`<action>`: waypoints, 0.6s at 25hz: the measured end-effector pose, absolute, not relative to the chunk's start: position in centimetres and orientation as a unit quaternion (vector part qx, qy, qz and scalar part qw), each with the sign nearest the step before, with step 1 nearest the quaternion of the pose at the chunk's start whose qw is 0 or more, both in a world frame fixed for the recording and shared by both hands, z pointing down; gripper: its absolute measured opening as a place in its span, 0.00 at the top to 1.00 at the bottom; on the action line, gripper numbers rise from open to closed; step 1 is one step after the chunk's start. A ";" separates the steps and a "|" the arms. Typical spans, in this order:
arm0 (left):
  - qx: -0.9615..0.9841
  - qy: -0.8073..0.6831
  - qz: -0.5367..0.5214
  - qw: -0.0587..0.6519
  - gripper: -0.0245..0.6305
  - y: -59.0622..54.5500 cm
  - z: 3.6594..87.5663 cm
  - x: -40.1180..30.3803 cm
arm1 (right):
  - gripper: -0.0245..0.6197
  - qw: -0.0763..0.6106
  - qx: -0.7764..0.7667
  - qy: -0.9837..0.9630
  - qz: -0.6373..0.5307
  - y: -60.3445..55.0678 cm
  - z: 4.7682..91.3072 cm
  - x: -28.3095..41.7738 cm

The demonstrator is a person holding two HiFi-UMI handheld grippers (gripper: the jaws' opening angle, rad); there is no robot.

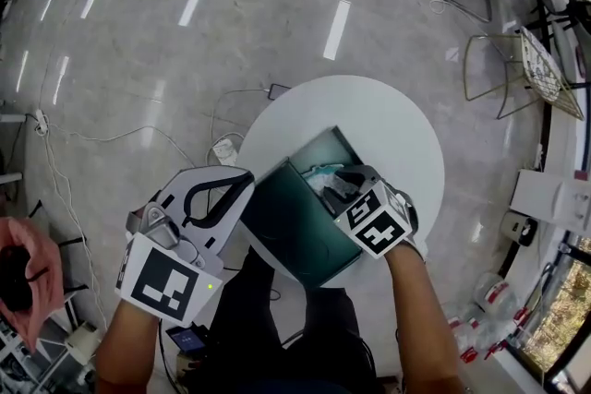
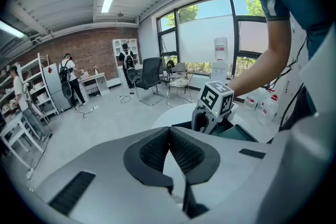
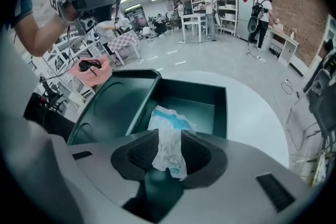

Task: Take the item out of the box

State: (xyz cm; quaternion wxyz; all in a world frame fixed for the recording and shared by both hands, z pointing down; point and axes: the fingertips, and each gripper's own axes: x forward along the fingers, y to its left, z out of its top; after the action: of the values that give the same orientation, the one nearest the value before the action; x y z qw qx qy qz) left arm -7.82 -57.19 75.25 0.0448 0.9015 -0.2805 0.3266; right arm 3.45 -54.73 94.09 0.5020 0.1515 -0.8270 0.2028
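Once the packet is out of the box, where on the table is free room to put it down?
The bare white table beyond and right of the box is free. The near side is crowded by the open lid.

The box (image 1: 316, 154) sits on the near part of the table (image 1: 397, 129), its lid (image 1: 295, 235) open toward the near left. The right gripper (image 1: 343, 185) is over the box's right side, with the packet (image 3: 168, 139) between its jaws. The left gripper (image 1: 235, 189) is just left of the box.
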 end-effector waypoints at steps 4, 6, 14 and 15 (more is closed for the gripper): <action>0.900 -0.284 0.326 0.051 0.93 -57.0 76.7 -8.1 | 0.75 0.538 0.146 -0.813 0.167 -55.0 95.5 3.5; 0.900 -0.284 0.326 0.054 0.93 -56.9 76.9 -8.2 | 0.77 0.549 0.147 -0.808 0.157 -55.0 95.8 3.4; 0.900 -0.288 0.323 0.043 0.93 -56.8 74.2 -8.5 | 0.89 0.551 0.172 -0.801 0.161 -55.6 94.1 3.9; 0.900 -0.289 0.323 0.040 0.93 -56.7 73.8 -8.6 | 0.89 0.548 0.179 -0.802 0.160 -55.7 93.5 4.0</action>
State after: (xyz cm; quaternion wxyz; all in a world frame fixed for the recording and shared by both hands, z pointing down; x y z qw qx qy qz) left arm -8.56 -56.71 73.76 0.0397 0.9003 -0.2891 0.3231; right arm 3.98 -55.68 93.52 0.5477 0.1787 -0.8016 0.1596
